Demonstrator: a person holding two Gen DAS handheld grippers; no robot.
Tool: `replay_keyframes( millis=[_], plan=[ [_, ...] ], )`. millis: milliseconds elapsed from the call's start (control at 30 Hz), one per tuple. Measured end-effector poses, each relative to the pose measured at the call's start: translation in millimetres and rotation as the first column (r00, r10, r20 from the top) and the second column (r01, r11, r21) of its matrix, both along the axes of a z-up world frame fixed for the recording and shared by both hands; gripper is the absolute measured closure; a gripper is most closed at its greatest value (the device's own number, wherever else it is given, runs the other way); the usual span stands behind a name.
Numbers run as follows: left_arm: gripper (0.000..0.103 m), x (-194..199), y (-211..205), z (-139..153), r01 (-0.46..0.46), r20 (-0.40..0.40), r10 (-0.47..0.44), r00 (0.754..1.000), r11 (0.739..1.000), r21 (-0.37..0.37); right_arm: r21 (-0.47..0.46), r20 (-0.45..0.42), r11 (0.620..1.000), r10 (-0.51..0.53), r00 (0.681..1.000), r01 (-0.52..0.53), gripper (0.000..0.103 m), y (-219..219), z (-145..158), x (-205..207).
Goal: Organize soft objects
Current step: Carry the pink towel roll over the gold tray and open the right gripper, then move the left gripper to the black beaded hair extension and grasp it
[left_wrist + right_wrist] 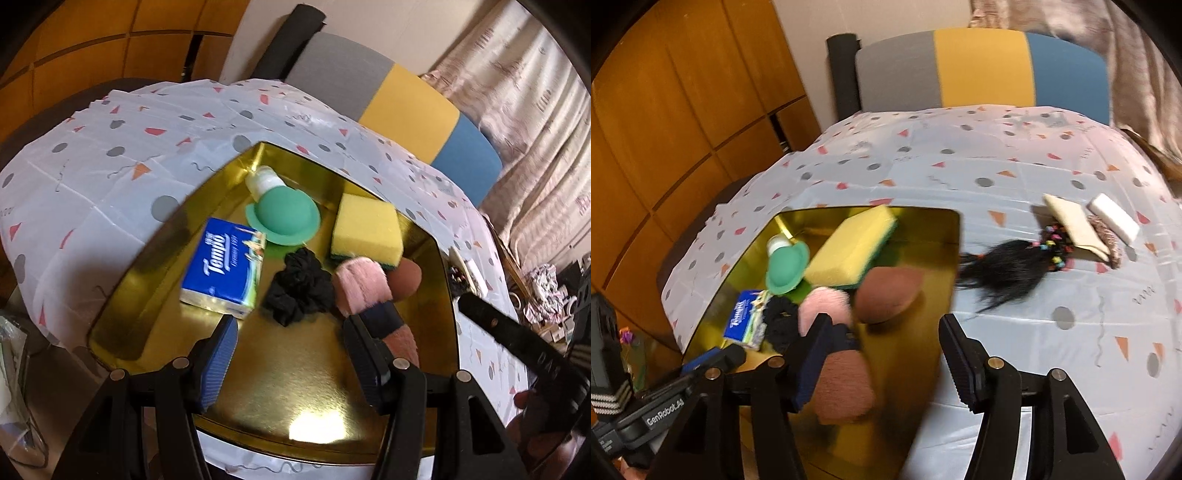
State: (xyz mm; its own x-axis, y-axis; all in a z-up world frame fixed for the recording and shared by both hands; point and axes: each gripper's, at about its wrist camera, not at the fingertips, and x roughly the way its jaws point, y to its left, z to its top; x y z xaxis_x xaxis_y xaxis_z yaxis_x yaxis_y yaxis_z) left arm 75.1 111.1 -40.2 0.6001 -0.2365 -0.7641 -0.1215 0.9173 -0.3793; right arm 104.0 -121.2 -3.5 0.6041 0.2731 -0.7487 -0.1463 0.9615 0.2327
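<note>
A gold tray (155,317) (916,229) sits on the patterned tablecloth. In it lie a blue tissue pack (225,266) (746,325), a green silicone cup with a white bottle (284,214) (786,269), a yellow sponge (365,229) (849,251), a black scrunchie (299,288) (779,321), a pink, navy and brown fuzzy sock (362,291) (842,384) and a brown puff (404,282) (886,295). My left gripper (291,325) is open and empty over the tray's near side. My right gripper (882,325) is open and empty above the tray's right edge.
Right of the tray on the cloth lie a black hair piece with coloured beads (1008,269), a beige cloth (1075,229), a white sponge (1115,218) and a brown knitted item (1108,236). A grey, yellow and blue chair back (979,66) stands behind the table.
</note>
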Motion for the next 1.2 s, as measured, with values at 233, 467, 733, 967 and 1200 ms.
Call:
replay_keyframes(
  millis=[233, 467, 733, 967, 1200],
  plan=[
    [0.043, -4, -18, 4, 0.069, 0.035, -0.069, 0.997, 0.998, -0.002, -0.032, -0.017, 0.996, -0.078, 0.997, 0.078, 0.041, -42, -9, 0],
    [0.042, -10, -48, 6, 0.151, 0.029, -0.151, 0.988, 0.988, -0.004, -0.099, -0.094, 0.985, -0.150, 0.984, 0.141, 0.036, -96, -35, 2],
    [0.042, -12, -97, 16, 0.265, 0.030, -0.267, 0.963, 0.963, 0.037, -0.108, -0.178, 0.969, -0.238, 0.955, 0.221, 0.036, -160, -62, 3],
    [0.042, -16, -139, 23, 0.363, 0.031, -0.366, 0.930, 0.929, 0.068, -0.167, -0.160, 0.958, -0.261, 0.952, 0.234, 0.036, -208, -59, 19],
    [0.042, -12, -181, 26, 0.436, 0.002, -0.438, 0.899, 0.896, 0.089, -0.142, -0.086, 0.953, -0.281, 0.956, 0.268, 0.034, -262, -54, 51]
  ],
)
